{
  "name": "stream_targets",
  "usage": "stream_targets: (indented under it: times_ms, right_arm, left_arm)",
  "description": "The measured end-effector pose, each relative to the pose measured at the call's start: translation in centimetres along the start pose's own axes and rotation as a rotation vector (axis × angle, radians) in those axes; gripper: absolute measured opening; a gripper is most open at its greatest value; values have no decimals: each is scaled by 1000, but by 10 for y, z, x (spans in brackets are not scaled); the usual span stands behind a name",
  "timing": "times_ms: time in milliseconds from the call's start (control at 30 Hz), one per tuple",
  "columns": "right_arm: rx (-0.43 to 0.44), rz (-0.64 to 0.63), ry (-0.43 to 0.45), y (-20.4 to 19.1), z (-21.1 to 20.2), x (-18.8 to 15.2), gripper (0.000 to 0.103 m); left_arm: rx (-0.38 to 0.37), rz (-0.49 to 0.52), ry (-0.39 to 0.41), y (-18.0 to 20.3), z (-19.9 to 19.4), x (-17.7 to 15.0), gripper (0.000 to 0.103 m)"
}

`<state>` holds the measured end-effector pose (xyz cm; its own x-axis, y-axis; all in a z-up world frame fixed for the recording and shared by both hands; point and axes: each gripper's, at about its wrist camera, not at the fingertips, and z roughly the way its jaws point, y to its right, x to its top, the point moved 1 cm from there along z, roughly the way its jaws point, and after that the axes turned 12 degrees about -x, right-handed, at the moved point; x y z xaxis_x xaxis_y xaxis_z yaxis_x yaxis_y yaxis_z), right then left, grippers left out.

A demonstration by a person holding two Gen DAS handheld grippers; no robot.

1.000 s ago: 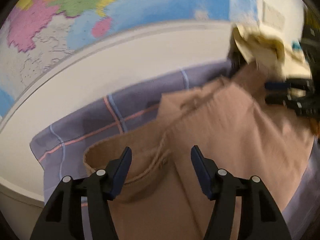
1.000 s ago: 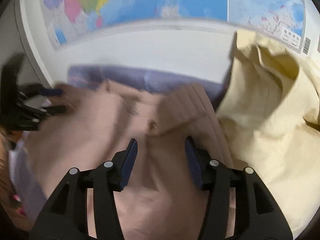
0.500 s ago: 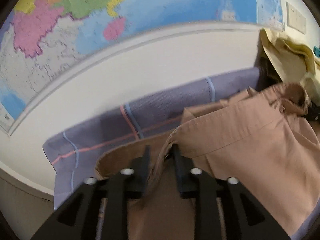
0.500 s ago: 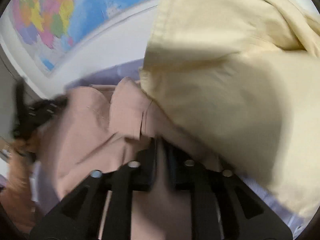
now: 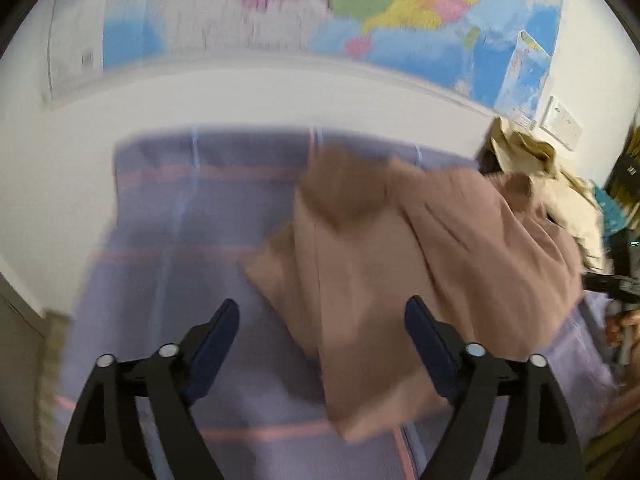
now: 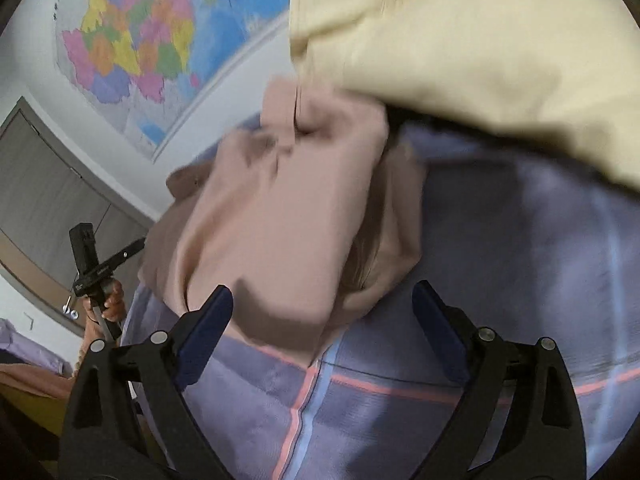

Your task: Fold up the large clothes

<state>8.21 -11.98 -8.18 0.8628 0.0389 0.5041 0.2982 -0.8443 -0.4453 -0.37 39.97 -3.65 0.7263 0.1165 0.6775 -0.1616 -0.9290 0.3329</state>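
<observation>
Lying crumpled on the purple plaid cloth (image 5: pixel 168 240), the tan garment (image 5: pixel 400 260) is seen w/ its folds bunched toward the right side of the left wrist view; one flat corner is laid out toward the camera, between the spread fingers of the left gripper (image 5: pixel 322 320). Both fingers are held wide apart, nothing is clamped, and the blue pads (image 5: pixel 218 332) are seen above cloth and garment; contact w/ either can't be told. The frame is motion-blurred, so finer detail of the fabric is lost.

In the right wrist view the same tan garment (image 6: pixel 280 216) is seen heaped in the centre, a folded flap hanging toward the camera over the plaid cloth (image 6: pixel 520 272). The right gripper (image 6: pixel 322 312) is also held fully open, w/ no fabric caught between the fingers; the garment's lower edge is seen just past the left pad (image 6: pixel 208 320). A cream-yellow garment (image 6: pixel 480 40) is piled at upper right, partly over the tan one's far end; it is also glimpsed behind the tan heap in the left view (image 5: pixel 560 184).

A colourful wall map (image 6: pixel 132 40) is hung behind the table, on a white wall. At the left edge of the right view, the left gripper's handle is seen gripped by a hand (image 6: pixel 110 300), beside the garment. A grey door (image 6: pixel 48 192) is visible behind it.
</observation>
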Motion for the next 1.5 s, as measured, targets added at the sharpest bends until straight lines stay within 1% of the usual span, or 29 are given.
stream_targets:
  times_ms: [133,200,233,267,300,367,400,467,567,633,700,733,767,800,833,900,933,967,1000,1067,1233,1267,1300,1333,1367,1400,1433,1467,1500]
  right_arm:
    - [-7,-69,31,-21,11,2,93]
    - [0,-90,33,-27,16,4,83]
    - [4,-92,29,-29,20,5,66]
    - [19,-93,14,-31,22,6,43]
    - [41,-89,8,-33,23,6,35]
    - [72,-84,0,-39,16,6,25]
    - [81,-83,-1,-41,11,6,24]
    - [153,-69,6,-45,-13,3,21]
    - [177,-90,13,-48,-49,-6,15]
    - [132,-77,-10,-36,-65,-18,15]
    - [71,-22,-78,-14,-61,-33,16]
    - [38,0,-108,-5,-56,-36,21]
    - [-15,20,-140,4,-52,-41,34]
    - [-35,30,-140,8,-53,-42,40]
    - [-80,41,-105,10,-60,-39,53]
    - [-166,-7,-17,1,-76,-28,54]
    - [-187,-42,33,-5,-86,-24,58]
    - [-186,-72,59,-11,-90,-21,63]
    - [-178,-128,95,-27,-92,-13,64]
    - [-205,-209,120,-50,-82,-2,64]
    - [-205,-332,42,-88,-18,21,69]
    - [-220,-351,21,-92,-3,24,69]
    - [-231,-366,2,-98,10,26,69]
    - [-242,-383,-17,-103,23,29,69]
    - [-257,-394,-31,-106,35,32,65]
    - [-275,-401,-41,-106,45,34,59]
    - [-292,-413,-50,-106,51,35,42]
    - [-294,-419,-54,-105,55,36,16]
    - [-286,-419,-59,-103,58,36,4]
  left_arm:
    - [-69,-3,-17,7,15,-21,89]
    - [-109,-21,-55,11,29,-28,86]
    - [-125,-28,-71,14,37,-29,81]
    - [-123,-34,-81,17,42,-31,69]
    - [-82,-16,-68,23,44,-31,47]
    - [-88,-34,-61,33,39,-28,25]
    - [-106,-50,-65,37,32,-25,21]
    - [-151,-68,-39,43,13,-26,19]
    - [-229,-77,-26,53,-15,-42,19]
    - [-250,-76,-43,55,-25,-59,23]
    - [-213,-105,-106,50,-21,-77,33]
    - [-169,-116,-144,45,-16,-85,35]
    - [-161,-131,-148,41,-16,-87,45]
    - [-142,-145,-134,38,-20,-85,54]
    - [-112,-148,-92,36,-29,-78,55]
    - [-70,-117,-13,37,-48,-63,62]
    - [-27,-76,28,42,-58,-52,66]
    - [5,-38,46,47,-63,-44,70]
    - [37,2,52,54,-63,-34,71]
    - [102,95,12,72,-48,-14,71]
    - [160,199,-130,79,21,9,69]
    - [169,205,-154,79,32,13,60]
    - [176,208,-177,75,42,15,38]
    - [208,213,-197,72,55,20,30]
    - [230,192,-216,66,64,24,18]
    - [224,165,-230,60,70,28,15]
    - [215,147,-227,57,73,32,15]
    - [207,138,-220,52,71,33,14]
    - [200,128,-211,49,71,36,12]
